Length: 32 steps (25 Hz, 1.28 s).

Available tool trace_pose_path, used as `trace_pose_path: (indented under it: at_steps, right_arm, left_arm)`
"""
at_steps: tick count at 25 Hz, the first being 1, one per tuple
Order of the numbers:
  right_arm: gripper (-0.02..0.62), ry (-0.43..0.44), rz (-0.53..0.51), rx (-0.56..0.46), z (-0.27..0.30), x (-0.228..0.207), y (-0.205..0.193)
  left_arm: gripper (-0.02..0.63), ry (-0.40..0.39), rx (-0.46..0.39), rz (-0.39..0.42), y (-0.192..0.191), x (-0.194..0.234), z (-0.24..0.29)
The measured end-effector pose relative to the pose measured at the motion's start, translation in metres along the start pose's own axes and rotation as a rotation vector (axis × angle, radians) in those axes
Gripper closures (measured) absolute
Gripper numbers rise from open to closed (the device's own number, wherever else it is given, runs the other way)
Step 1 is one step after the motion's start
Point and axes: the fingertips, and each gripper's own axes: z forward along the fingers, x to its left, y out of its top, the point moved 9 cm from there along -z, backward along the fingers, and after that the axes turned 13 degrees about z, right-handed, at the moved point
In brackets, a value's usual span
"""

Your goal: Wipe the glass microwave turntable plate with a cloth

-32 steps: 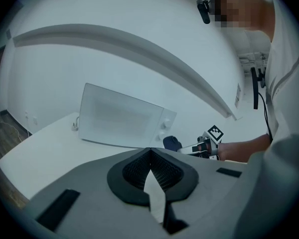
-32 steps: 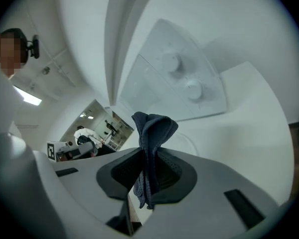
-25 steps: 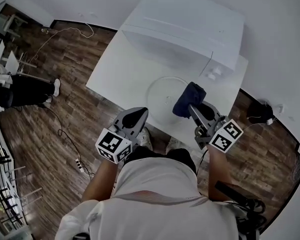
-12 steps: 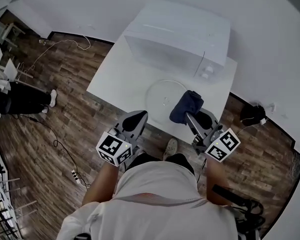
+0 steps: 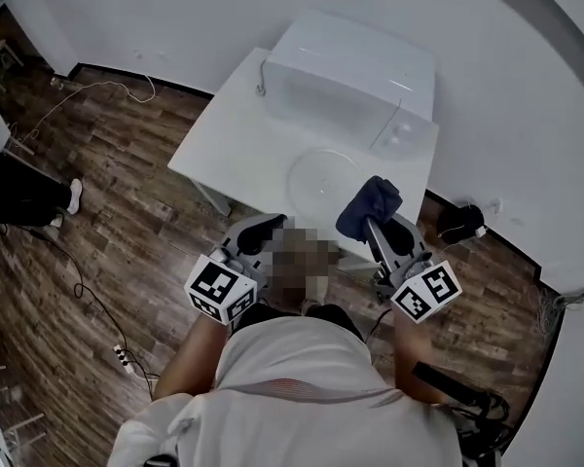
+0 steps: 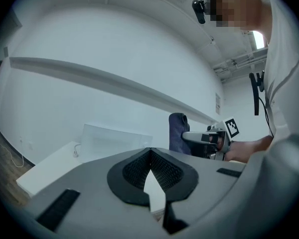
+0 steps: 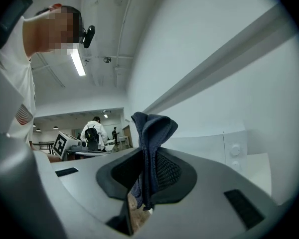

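The clear glass turntable plate point(image 5: 323, 173) lies flat on the white table point(image 5: 234, 144), in front of the white microwave point(image 5: 355, 74). My right gripper point(image 5: 377, 222) is shut on a dark blue cloth point(image 5: 370, 205), which hangs bunched just off the plate's near right rim, above the table's front edge. In the right gripper view the cloth point(image 7: 152, 133) stands up from between the jaws of that gripper point(image 7: 147, 169). My left gripper point(image 5: 261, 228) is shut and holds nothing, in front of the table's near edge; its pads point(image 6: 162, 169) meet at the tip.
The microwave point(image 6: 114, 139) fills the back of the small table, with a cable point(image 5: 261, 88) at its left corner. A black object point(image 5: 462, 224) and cables point(image 5: 88, 290) lie on the wooden floor. Another person's legs point(image 5: 19, 197) show at far left.
Both grippers have drawn back a little toward me, the cloth sliding from over the plate's right side to its near right rim. The head view has shifted, so the table sits higher in frame.
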Motion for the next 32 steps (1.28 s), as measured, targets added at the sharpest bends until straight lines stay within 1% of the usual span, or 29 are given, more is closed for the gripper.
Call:
trace_pose_path:
  at_steps: [3,6,9,12,16,20,24,32]
  right_arm:
    - [0.534,-0.052,-0.024,-0.013,-0.013,0.028,0.000]
    - [0.534,-0.095,-0.047,-0.019,-0.025,0.049,0.000]
    - [0.534,-0.106,-0.086,-0.013,-0.033,0.065,0.003]
    - [0.534,-0.101,-0.119,-0.020,-0.037,0.072,0.009]
    - [0.534,-0.090,-0.147,-0.029,-0.037,0.071,0.018]
    - [0.534,-0.077,-0.149,-0.037,-0.041,0.065,0.026]
    - [0.534,-0.075,-0.125,-0.047,-0.049,0.053,0.029]
    - [0.534,-0.051,-0.117,-0.043,-0.051,0.047,0.029]
  left_arm:
    - [0.595,-0.020,-0.026,0.005,0.001,0.000,-0.025]
    - [0.595,-0.017,-0.055,0.000,0.004,0.004,-0.044]
    - [0.595,-0.018,-0.088,-0.005,0.008,0.004,-0.053]
    - [0.595,-0.017,-0.119,0.027,0.017,0.005,-0.057]
    - [0.595,0.019,-0.141,0.043,0.030,0.010,-0.061]
    - [0.595,0.034,-0.141,0.059,0.040,0.001,-0.056]
    - [0.595,0.033,-0.137,0.073,0.046,-0.012,-0.049]
    - [0.595,0.042,-0.117,0.092,0.053,-0.022,-0.042]
